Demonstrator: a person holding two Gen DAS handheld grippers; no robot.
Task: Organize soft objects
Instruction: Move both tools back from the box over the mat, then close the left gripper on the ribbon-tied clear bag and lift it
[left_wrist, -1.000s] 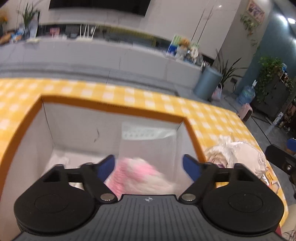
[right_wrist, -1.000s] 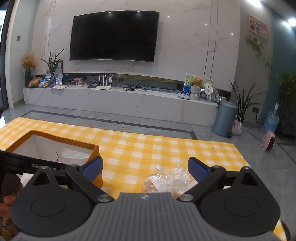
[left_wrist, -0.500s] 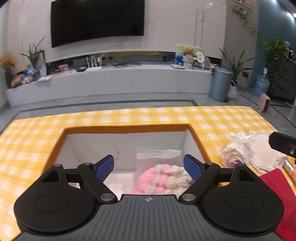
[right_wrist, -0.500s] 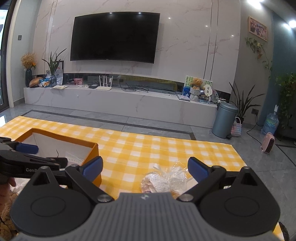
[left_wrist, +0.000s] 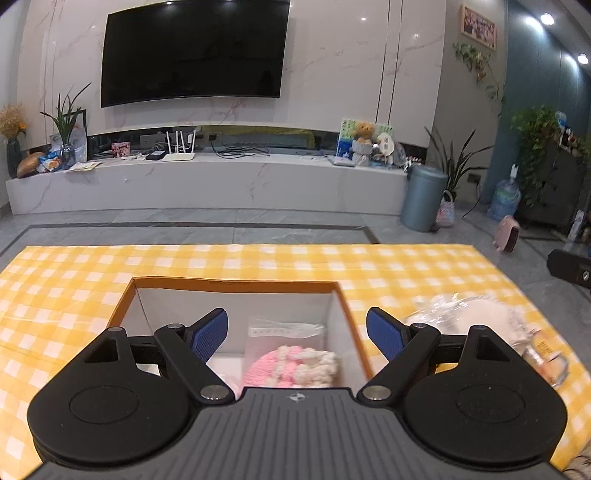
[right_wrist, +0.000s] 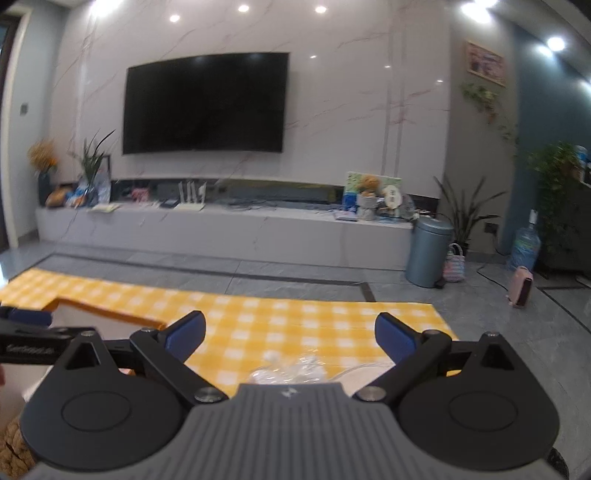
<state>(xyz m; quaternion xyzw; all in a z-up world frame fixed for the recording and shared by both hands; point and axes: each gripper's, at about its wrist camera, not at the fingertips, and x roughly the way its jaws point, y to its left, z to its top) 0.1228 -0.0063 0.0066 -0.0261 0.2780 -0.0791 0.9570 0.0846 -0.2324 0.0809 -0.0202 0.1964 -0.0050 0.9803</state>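
An orange-rimmed cardboard box (left_wrist: 236, 282) stands on the yellow checked tablecloth (left_wrist: 74, 288). Inside it lies a pink and cream knitted soft item (left_wrist: 295, 365) in front of a clear plastic bag (left_wrist: 284, 334). My left gripper (left_wrist: 297, 334) is open and empty, held above the box's near side. A soft white item wrapped in clear plastic (left_wrist: 476, 314) lies on the cloth right of the box. My right gripper (right_wrist: 290, 338) is open and empty above the same wrapped item (right_wrist: 295, 373), which is mostly hidden behind the gripper body. The box corner (right_wrist: 107, 312) shows at the left.
Another packaged item (left_wrist: 546, 360) lies at the table's right edge. The left gripper's finger (right_wrist: 29, 317) shows at the left of the right wrist view. Beyond the table's far edge are grey floor, a TV bench and a blue bin (left_wrist: 421, 197).
The left gripper has let the pink knitted item fall into the box and has risen and drawn back, tilting level. The right gripper has lifted and tilted up a little.
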